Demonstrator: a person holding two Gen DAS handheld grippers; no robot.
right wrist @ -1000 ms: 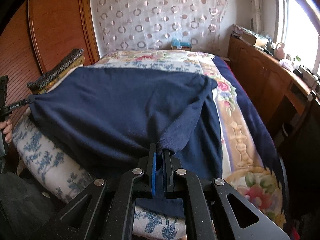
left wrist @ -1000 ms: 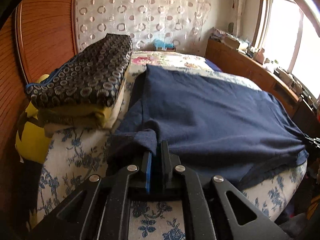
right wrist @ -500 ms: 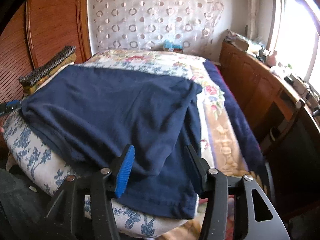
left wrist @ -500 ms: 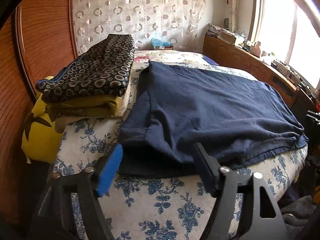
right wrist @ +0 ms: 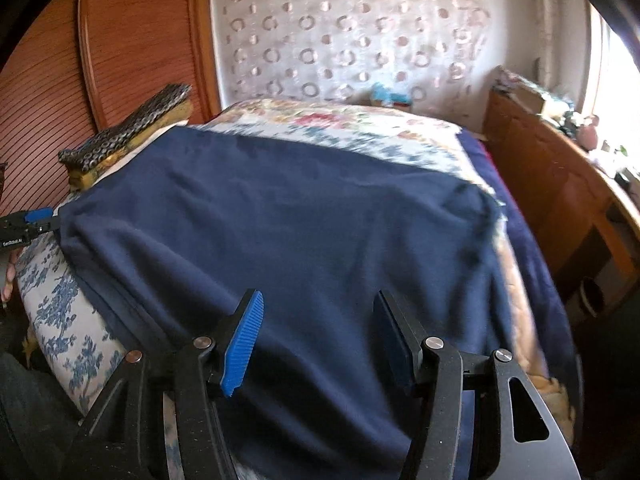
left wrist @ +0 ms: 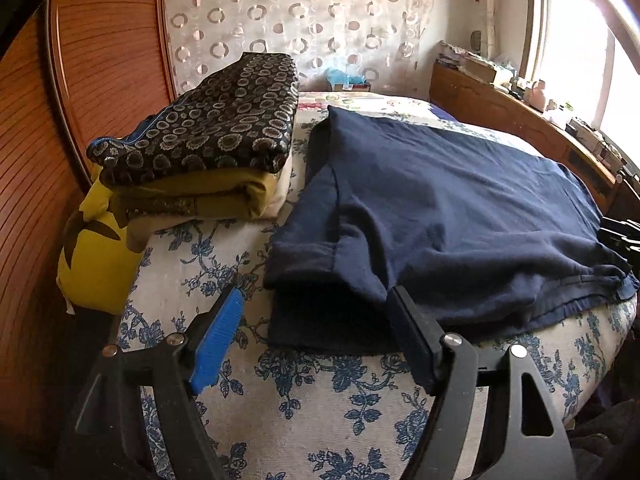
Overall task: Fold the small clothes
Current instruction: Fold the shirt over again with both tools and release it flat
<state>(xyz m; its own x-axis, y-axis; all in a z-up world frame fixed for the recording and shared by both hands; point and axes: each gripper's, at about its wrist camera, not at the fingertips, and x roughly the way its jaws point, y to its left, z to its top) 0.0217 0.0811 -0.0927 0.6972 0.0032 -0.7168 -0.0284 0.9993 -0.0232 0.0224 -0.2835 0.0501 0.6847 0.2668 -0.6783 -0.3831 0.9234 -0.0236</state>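
Observation:
A navy blue garment [left wrist: 440, 200] lies folded and flat across the flowered bedcover [left wrist: 304, 400]. My left gripper [left wrist: 316, 300] stands open at its near left corner. The cloth's edge lies between the fingers, but the pads do not press it. In the right wrist view the same garment [right wrist: 300, 220] fills the middle. My right gripper [right wrist: 318, 304] hovers open over its near edge with nothing pinched. The left gripper [right wrist: 36, 218] shows at that view's far left, by the garment's corner.
A stack of folded clothes [left wrist: 208, 132] with a dark ring-patterned piece on top sits left of the garment, over a yellow pillow [left wrist: 92, 256]. Ribbed wooden panelling [left wrist: 32, 160] stands behind it. A wooden sideboard [right wrist: 560, 184] with clutter runs along the right, under a window.
Both grippers were shut on the garment's near corners a second ago; both have opened and let go. The cloth has settled flat. The right gripper has shifted sideways over it.

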